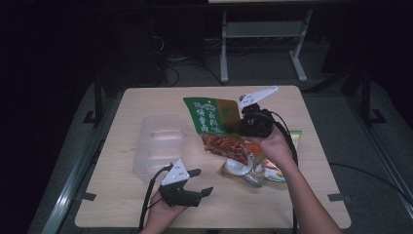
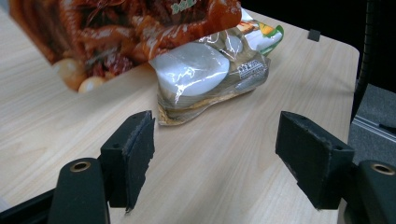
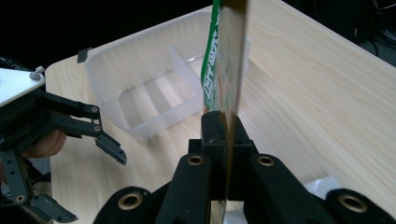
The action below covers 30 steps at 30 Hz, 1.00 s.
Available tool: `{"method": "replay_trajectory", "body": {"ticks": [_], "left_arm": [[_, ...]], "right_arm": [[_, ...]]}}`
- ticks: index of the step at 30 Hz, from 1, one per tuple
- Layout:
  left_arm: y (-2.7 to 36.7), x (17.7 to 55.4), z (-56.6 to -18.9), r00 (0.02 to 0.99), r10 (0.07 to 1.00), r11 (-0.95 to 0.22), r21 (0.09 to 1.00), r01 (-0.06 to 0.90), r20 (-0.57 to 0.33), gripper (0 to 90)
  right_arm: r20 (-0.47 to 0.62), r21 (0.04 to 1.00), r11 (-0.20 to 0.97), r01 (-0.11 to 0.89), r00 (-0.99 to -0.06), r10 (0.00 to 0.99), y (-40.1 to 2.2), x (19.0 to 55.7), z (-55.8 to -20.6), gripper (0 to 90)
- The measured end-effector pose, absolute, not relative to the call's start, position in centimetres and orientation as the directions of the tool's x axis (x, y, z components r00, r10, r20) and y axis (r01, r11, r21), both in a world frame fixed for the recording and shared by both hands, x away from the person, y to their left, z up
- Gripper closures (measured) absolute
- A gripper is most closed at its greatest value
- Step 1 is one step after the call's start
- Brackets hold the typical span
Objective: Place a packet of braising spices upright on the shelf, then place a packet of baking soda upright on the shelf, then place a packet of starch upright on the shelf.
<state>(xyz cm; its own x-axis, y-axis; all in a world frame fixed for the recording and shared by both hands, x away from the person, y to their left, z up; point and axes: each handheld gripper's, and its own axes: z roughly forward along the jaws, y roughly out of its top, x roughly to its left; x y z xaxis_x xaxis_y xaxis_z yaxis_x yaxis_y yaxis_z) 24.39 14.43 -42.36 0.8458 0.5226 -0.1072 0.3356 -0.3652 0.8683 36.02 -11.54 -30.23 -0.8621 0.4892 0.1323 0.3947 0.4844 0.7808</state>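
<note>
Now right gripper (image 3: 223,135) clamps green snack packet (image 1: 210,115); carry toward clear container (image 1: 158,144) at nine o'clock, keep pinch firm; left gripper (image 1: 198,181) agape, empty.

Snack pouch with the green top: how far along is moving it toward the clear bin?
Done: the right tool is shut on the snack pouch and holds it above the table. In hand: carrying it. Left: the clear divided bin looks empty, other packets lie on the table, and the left tool waits open.

A dim lab or test room. A pale wooden bench (image 1: 146,204) stands on grey floor (image 1: 263,73). Loose black cables (image 1: 170,66) trail beside a white metal frame (image 1: 229,44).
</note>
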Motion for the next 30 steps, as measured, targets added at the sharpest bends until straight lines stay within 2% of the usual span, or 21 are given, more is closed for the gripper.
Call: {"method": "replay_trajectory", "body": {"ticks": [6, 30], "left_arm": [[14.4, 24.4, -42.4, 0.847, 0.520, -0.361, 0.870, 0.335, -0.111, 27.6], [14.3, 24.0, -42.3, 0.855, 0.506, -0.366, 0.871, 0.328, -0.109, 27.5]], "right_arm": [[0.103, 0.785, 0.509, 0.353, -0.885, 0.455, -10.0, 36.5, -29.7, 89.5], [0.109, 0.787, 0.519, 0.333, -0.904, 0.414, -6.8, 37.9, -28.4, 89.5]]}}
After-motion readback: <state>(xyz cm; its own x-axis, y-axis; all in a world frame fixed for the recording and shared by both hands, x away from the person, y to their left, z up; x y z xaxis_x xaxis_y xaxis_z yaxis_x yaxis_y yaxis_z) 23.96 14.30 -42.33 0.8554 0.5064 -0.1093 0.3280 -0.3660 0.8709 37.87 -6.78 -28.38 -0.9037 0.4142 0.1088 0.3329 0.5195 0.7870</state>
